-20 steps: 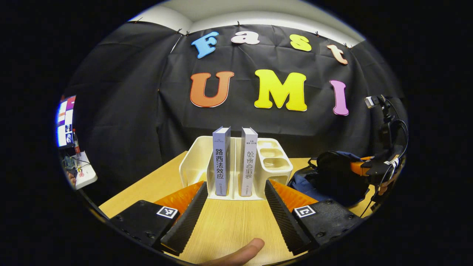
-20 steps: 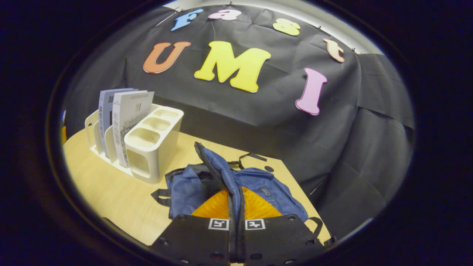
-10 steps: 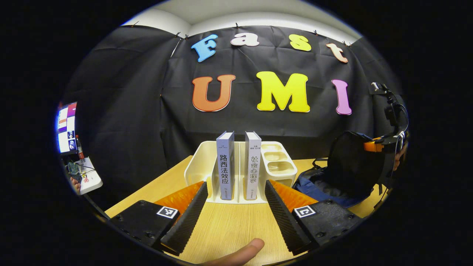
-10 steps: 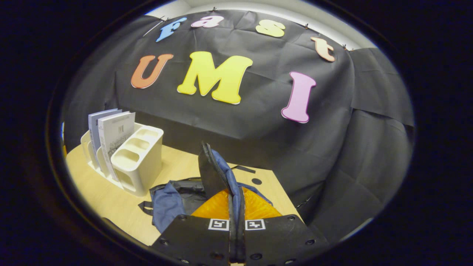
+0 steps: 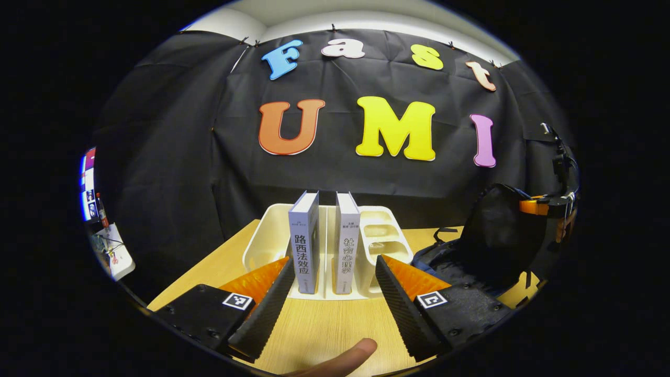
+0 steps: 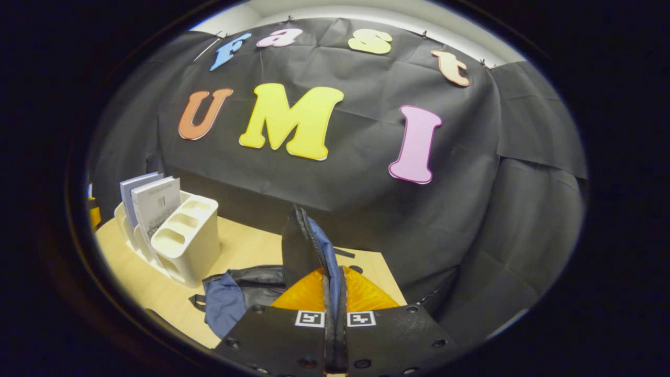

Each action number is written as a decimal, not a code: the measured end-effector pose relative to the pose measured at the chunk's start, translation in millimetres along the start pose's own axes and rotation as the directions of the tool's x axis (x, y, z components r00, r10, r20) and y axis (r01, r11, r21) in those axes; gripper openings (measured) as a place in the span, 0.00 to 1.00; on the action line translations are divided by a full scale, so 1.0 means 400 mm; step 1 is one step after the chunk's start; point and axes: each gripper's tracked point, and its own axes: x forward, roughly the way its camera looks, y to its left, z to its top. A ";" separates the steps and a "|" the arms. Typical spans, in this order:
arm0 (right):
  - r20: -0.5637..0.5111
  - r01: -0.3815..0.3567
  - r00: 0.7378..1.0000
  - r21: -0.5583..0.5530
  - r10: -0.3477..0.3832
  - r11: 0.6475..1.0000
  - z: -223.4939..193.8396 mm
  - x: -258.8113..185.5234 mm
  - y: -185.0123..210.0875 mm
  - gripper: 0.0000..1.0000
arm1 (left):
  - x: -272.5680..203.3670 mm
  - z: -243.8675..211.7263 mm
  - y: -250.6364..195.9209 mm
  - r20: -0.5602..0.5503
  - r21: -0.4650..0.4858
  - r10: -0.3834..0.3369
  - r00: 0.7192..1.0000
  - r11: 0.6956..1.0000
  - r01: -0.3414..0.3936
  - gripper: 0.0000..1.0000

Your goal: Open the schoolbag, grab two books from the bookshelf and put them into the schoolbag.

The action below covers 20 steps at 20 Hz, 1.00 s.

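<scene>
Schoolbag [image 6: 230,293] flap lifted, pinched by right gripper [image 6: 335,293]; left gripper [image 5: 332,293] released (both books [image 5: 305,246] remain shelved, table's far edge).

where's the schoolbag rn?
In the right gripper view the schoolbag lies on the table, right of the bookshelf, its flap pinched up in the right claw. In the left gripper view it sits at far right.
</scene>
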 end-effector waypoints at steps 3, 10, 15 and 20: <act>0.009 -0.004 1.000 -0.001 0.004 1.000 0.014 0.005 -0.034 0.01 | 0.051 0.055 -0.010 0.022 0.028 -0.001 1.000 1.000 0.001 0.98; 0.026 -0.026 0.999 0.005 0.026 1.000 0.012 0.003 -0.066 0.01 | 0.183 0.134 -0.033 0.015 0.039 -0.017 1.000 0.999 0.016 0.97; 0.045 -0.042 0.998 0.004 0.042 0.999 0.010 -0.015 -0.065 0.01 | 0.280 0.176 -0.049 -0.031 0.025 -0.040 0.999 0.999 0.041 0.97; 0.043 -0.054 0.998 0.014 0.054 0.998 0.001 -0.015 -0.066 0.01 | 0.373 0.196 -0.054 -0.089 0.075 -0.024 0.996 0.997 0.031 0.97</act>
